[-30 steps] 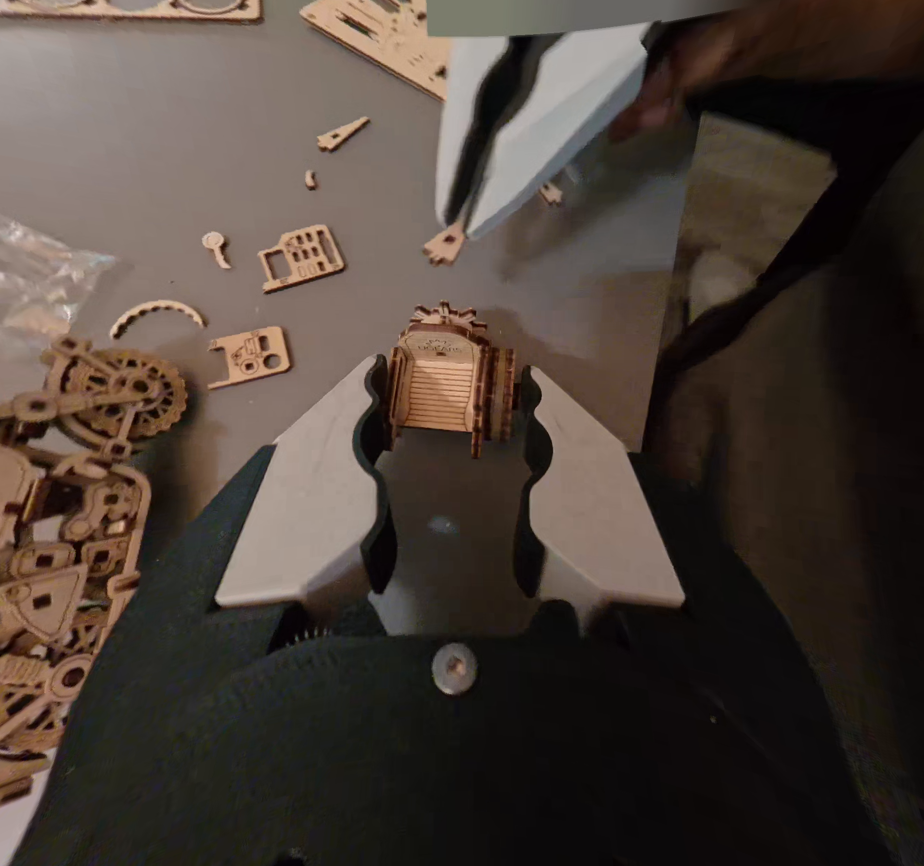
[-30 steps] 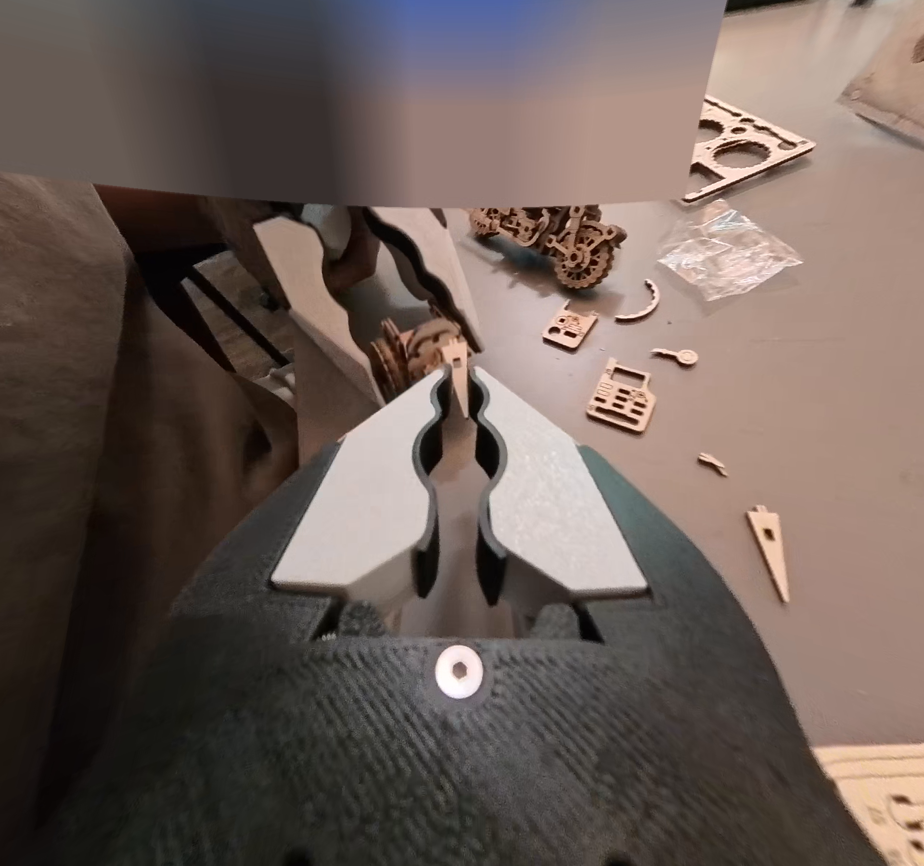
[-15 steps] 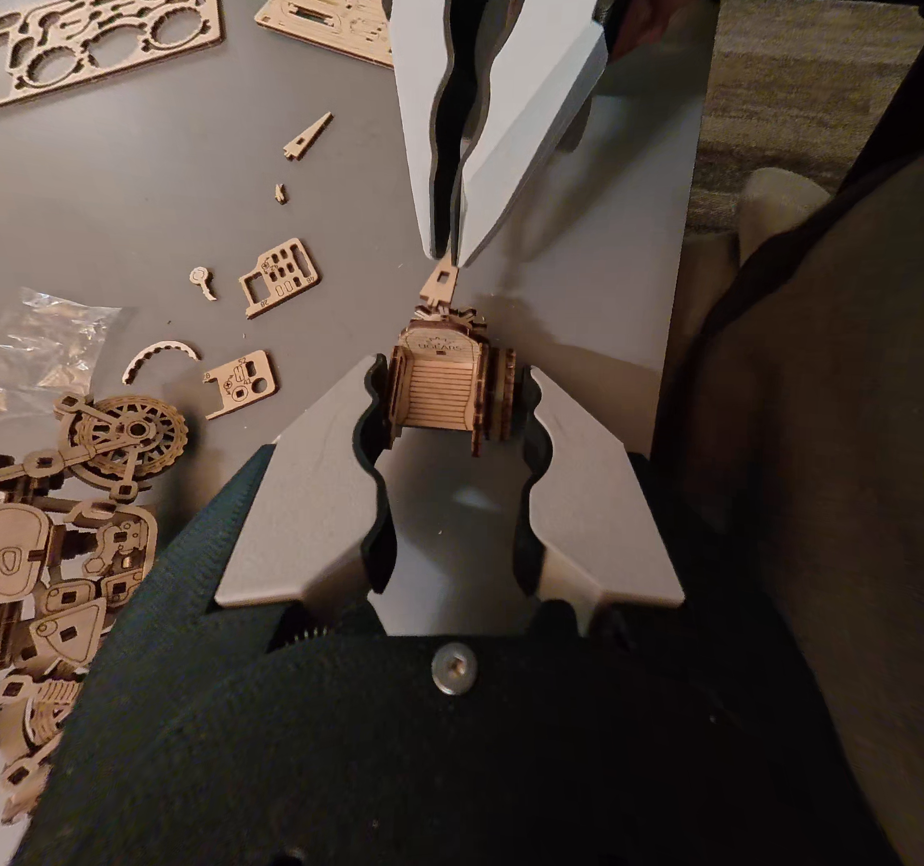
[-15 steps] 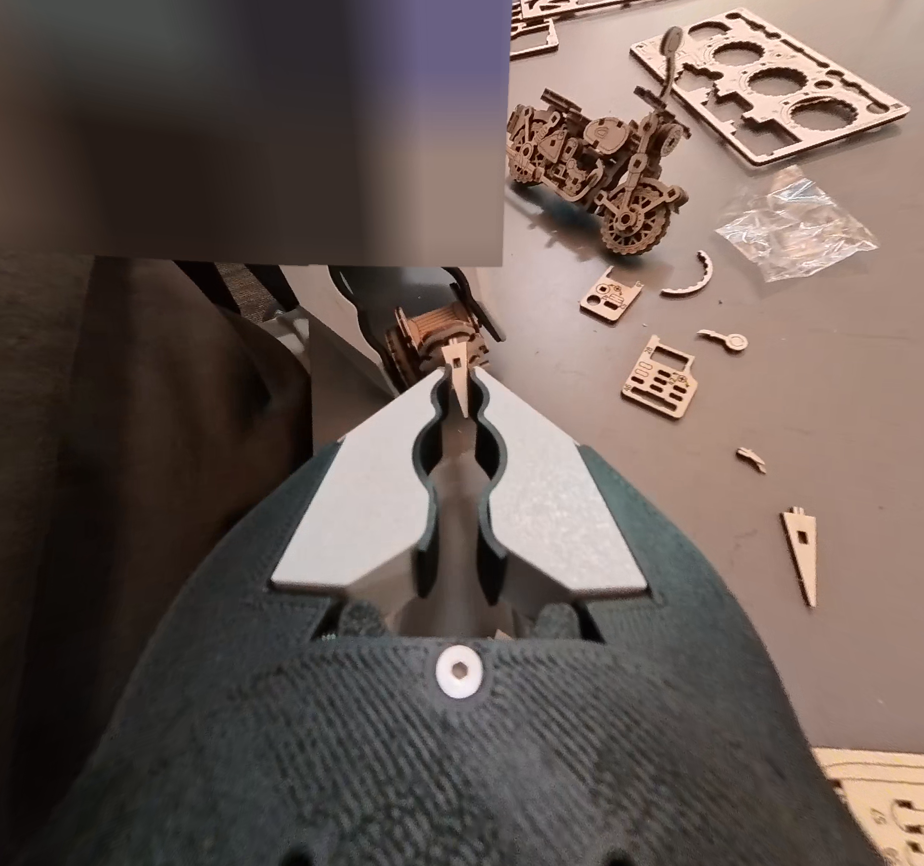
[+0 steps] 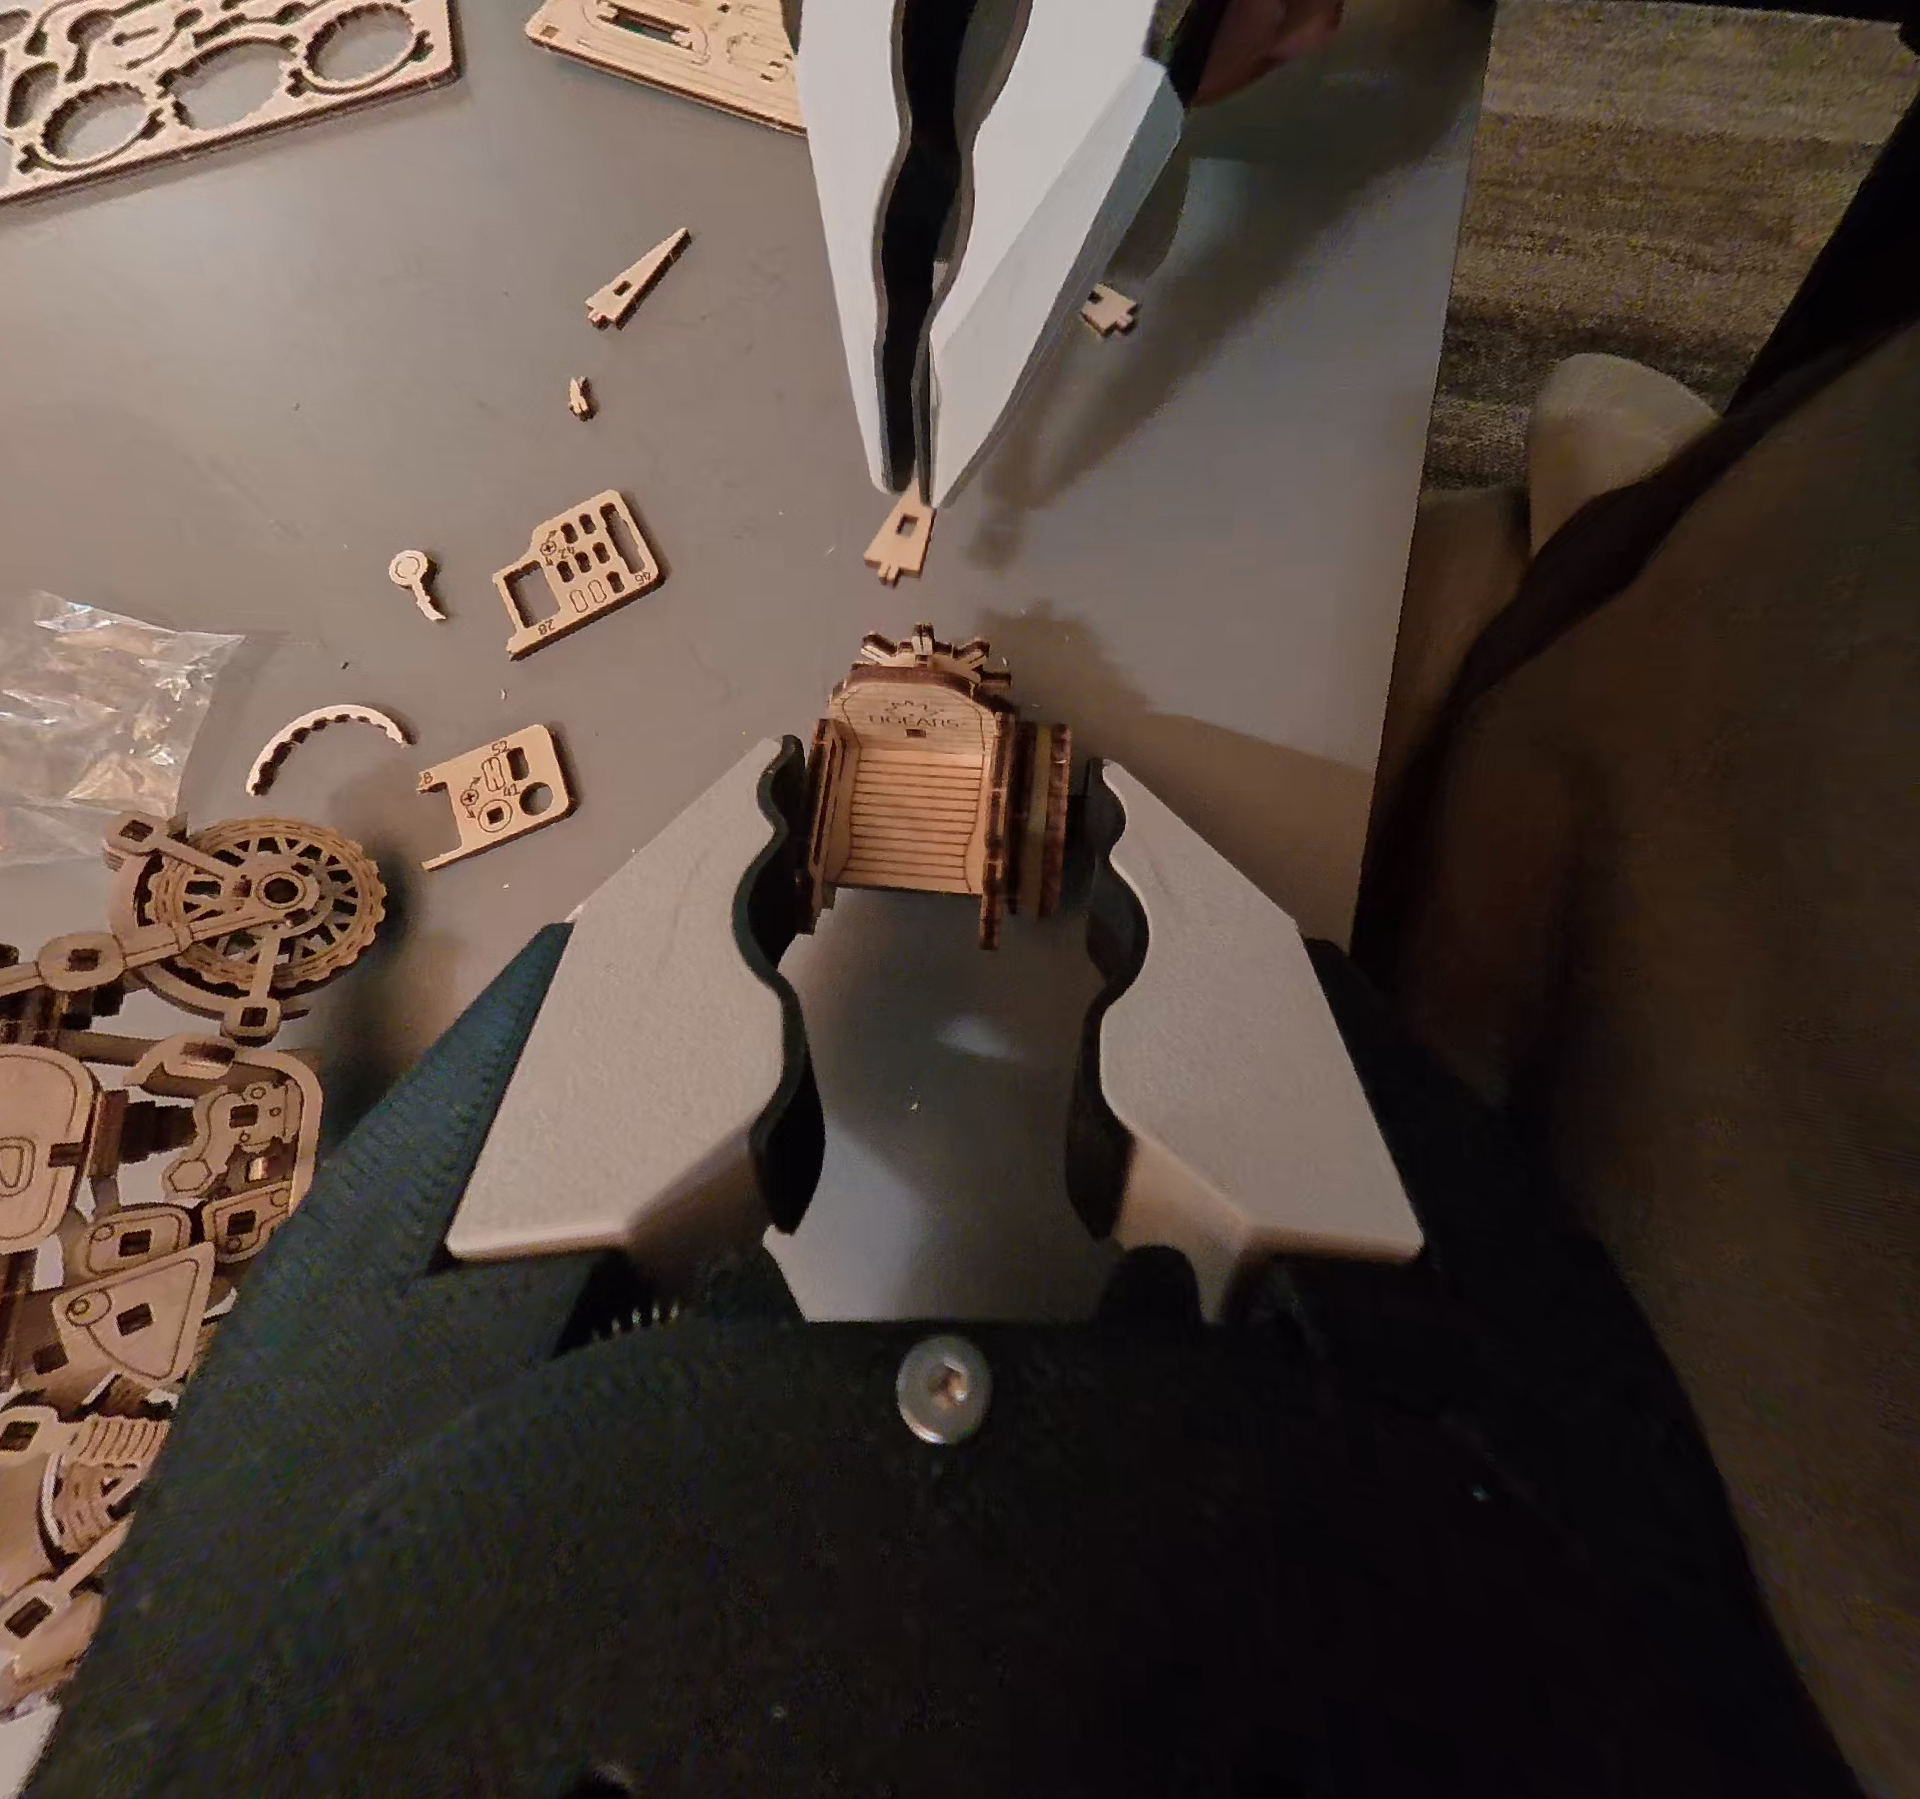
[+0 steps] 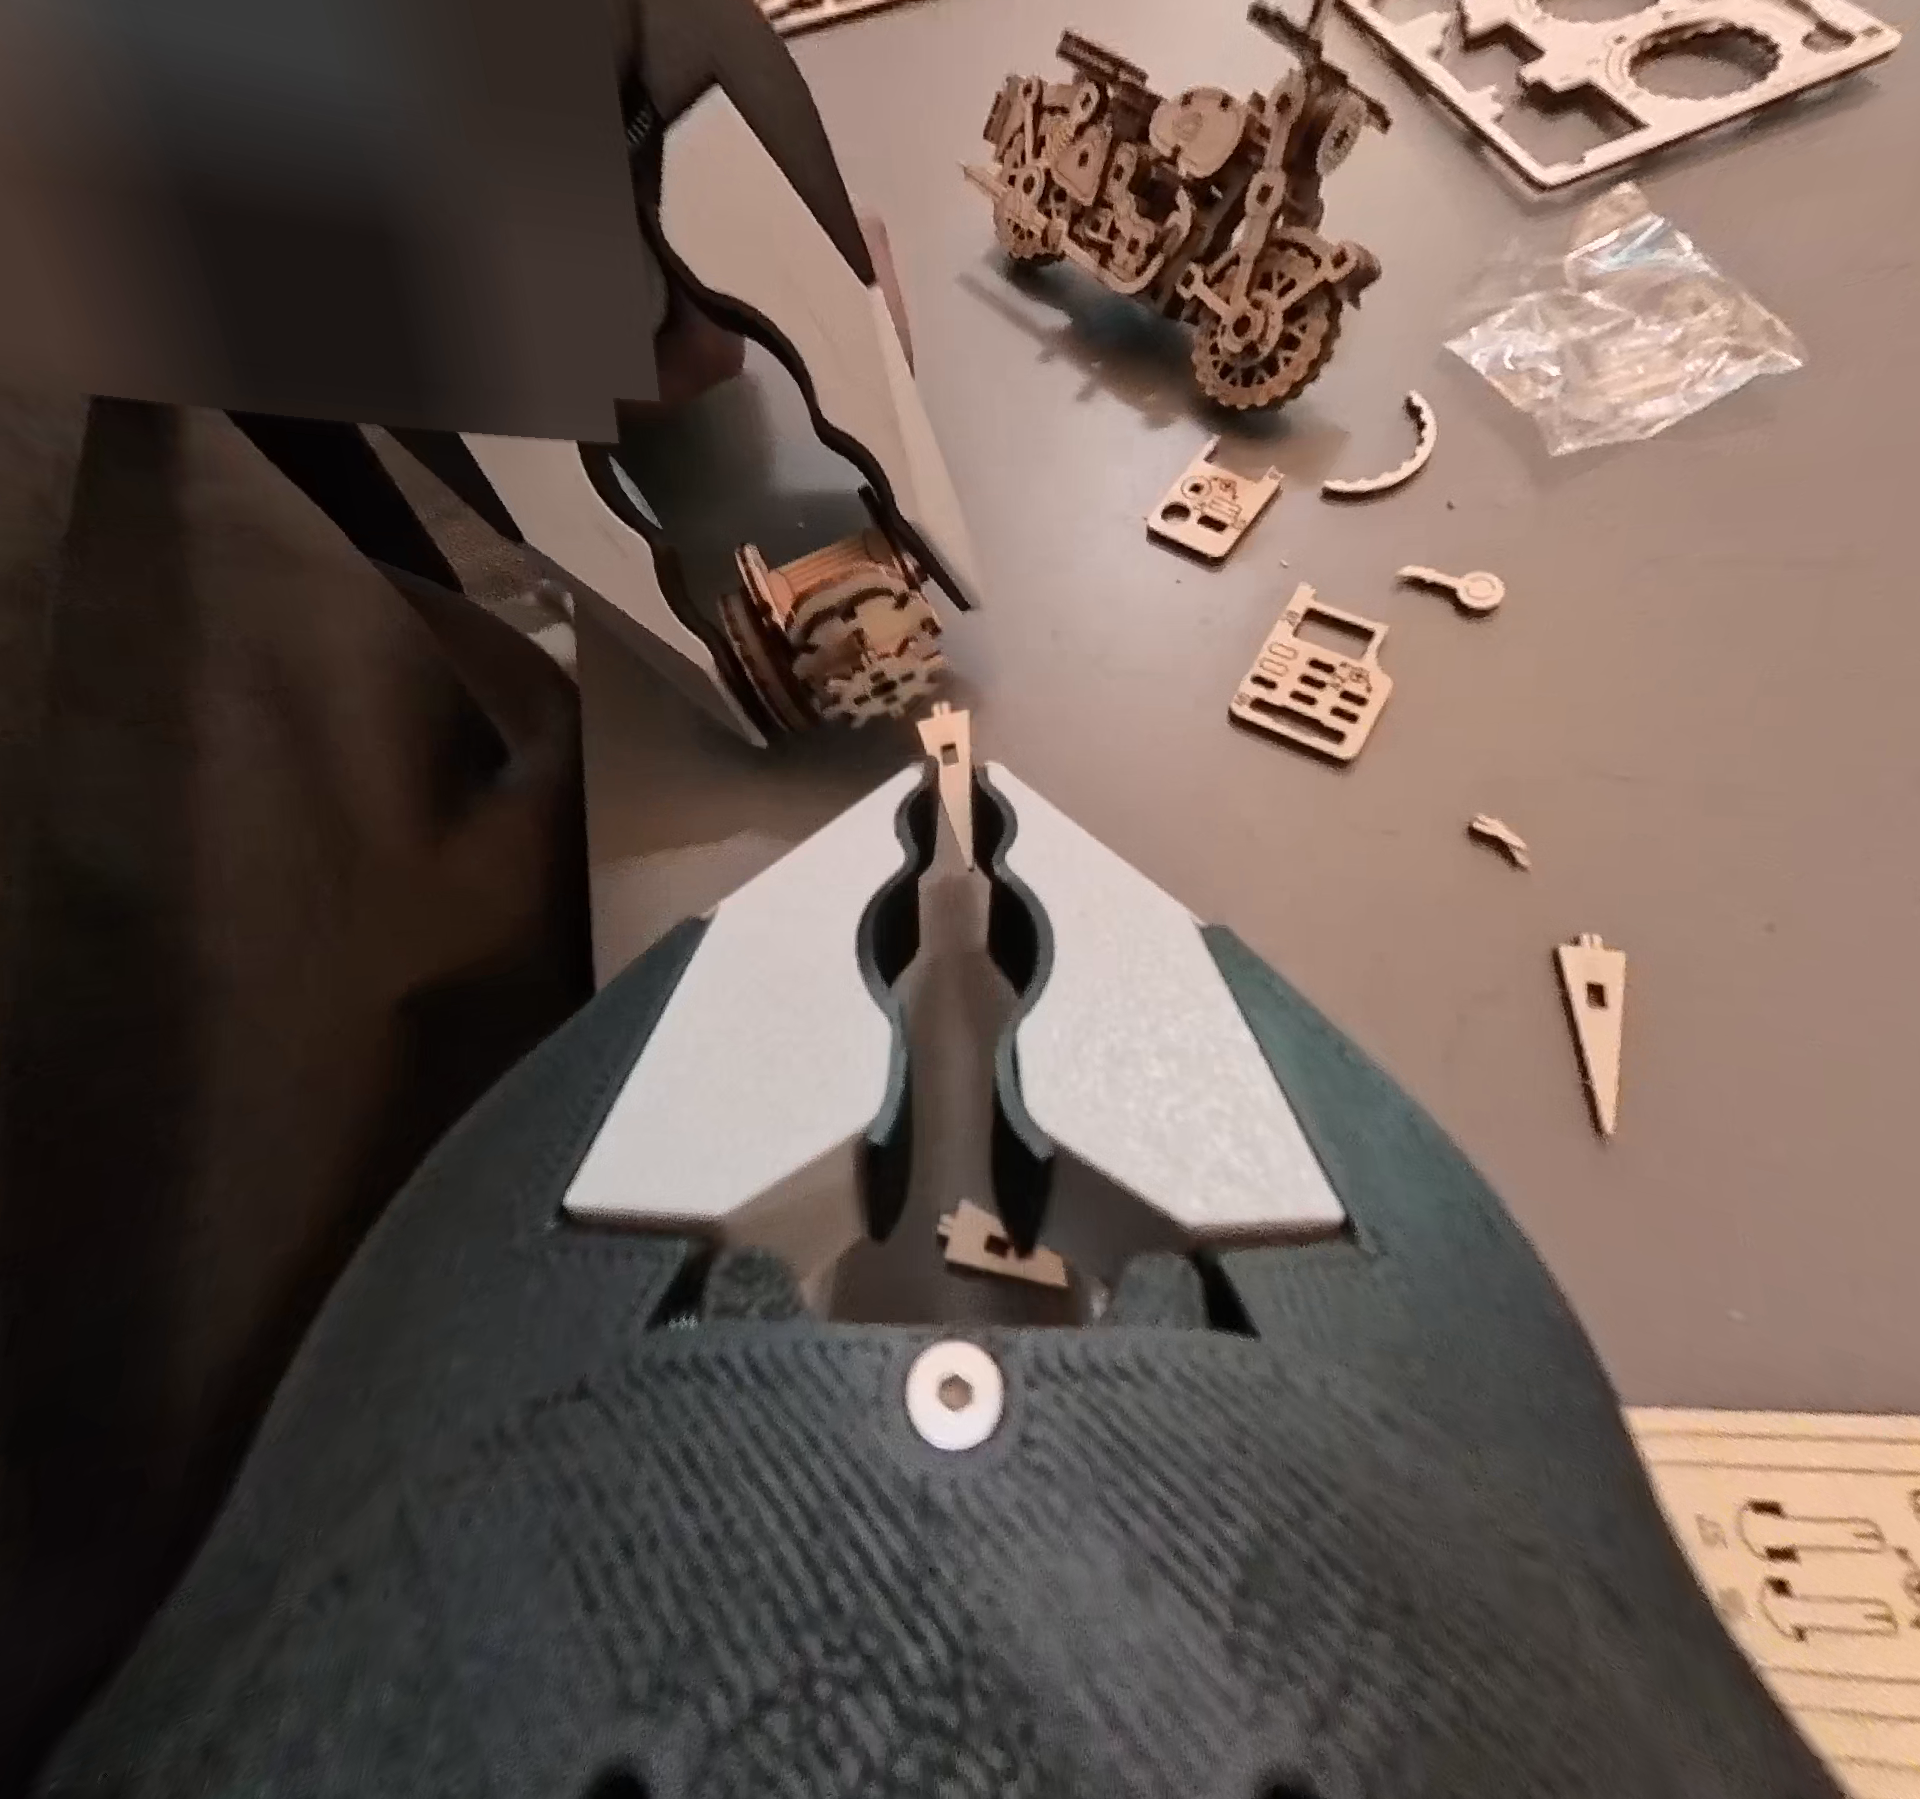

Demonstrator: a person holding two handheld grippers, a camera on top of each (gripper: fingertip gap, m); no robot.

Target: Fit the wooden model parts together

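left gripper (image 5: 940, 814): jaws clamped across the small wooden sub-assembly (image 5: 925, 793), held over the table edge | right gripper (image 6: 954, 783): jaws pinched on a thin wedge piece (image 6: 948, 752) | wedge's long axis points tab-first at the sub-assembly's toothed end, just short, not touching

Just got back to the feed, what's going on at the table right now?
A person is working two hand-held grippers over a grey table strewn with wooden kit pieces. The left hand-held gripper is shut on a small wooden sub-assembly near the table edge. The right hand-held gripper pinches a thin pointed wooden piece, tabbed end aimed at that sub-assembly but not touching it. A wooden motorcycle model stands farther back, untouched, with loose parts beside it.
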